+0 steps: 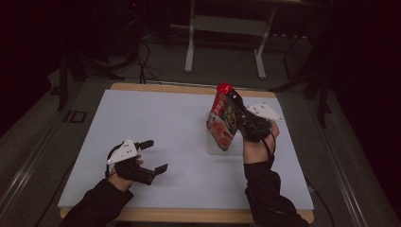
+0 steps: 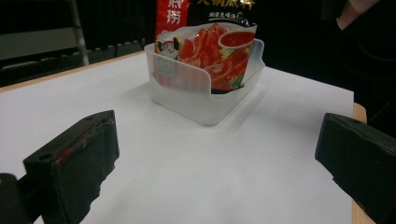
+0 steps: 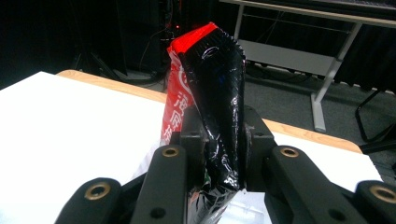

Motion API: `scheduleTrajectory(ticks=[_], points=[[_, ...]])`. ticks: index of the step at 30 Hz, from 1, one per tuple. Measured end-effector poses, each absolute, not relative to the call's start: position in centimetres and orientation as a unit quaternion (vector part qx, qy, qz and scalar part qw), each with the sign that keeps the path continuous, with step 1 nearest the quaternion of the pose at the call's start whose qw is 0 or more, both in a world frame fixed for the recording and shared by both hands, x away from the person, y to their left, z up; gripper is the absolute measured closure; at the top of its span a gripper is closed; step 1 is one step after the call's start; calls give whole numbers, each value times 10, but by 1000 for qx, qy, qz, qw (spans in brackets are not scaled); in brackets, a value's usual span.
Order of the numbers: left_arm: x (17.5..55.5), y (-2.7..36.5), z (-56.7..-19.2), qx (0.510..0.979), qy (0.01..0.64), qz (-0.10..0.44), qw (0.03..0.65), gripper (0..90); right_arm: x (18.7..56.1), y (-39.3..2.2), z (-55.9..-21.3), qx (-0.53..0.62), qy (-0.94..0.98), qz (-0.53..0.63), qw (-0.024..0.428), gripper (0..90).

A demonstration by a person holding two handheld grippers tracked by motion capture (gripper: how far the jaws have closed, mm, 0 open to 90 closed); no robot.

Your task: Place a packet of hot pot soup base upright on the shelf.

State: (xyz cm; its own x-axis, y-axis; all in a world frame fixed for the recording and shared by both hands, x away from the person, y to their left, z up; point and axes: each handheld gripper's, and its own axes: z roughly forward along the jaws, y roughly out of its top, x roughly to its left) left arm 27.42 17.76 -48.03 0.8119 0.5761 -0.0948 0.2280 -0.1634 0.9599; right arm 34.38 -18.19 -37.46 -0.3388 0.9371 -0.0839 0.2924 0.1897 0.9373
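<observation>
Two jaws of my right hand-held gripper (image 3: 219,154) clamp the red-and-black foil sauce packet (image 1: 223,119), standing in the clear plastic bin (image 2: 205,88); I judge release comes next; my left hand-held gripper (image 1: 150,158) rests open on the white surface (image 1: 179,127).

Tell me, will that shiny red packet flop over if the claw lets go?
Probably it would lean: the packet crumples where the right claw squeezes it, so it looks soft. The clear tub around its bottom may prop it. Its glossy skin looks slippery.
</observation>
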Motion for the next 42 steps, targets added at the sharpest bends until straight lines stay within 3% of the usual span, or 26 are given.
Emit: scheduleTrajectory(ticks=[7,12,22,39,42], points=[[274,178,-481,749,269,144,588,1,342,-178,-380,450,684,454,352,739],[274,179,-480,749,267,144,589,1,345,-172,-404,449,699,442,339,718],[275,179,-482,749,268,143,589,1,350,-178,-399,452,709,442,313,670],[273,175,-488,760,261,134,580,1,336,-182,-353,391,719,507,271,142],[273,176,-488,759,261,134,582,1,332,-184,-349,382,719,520,261,129]])
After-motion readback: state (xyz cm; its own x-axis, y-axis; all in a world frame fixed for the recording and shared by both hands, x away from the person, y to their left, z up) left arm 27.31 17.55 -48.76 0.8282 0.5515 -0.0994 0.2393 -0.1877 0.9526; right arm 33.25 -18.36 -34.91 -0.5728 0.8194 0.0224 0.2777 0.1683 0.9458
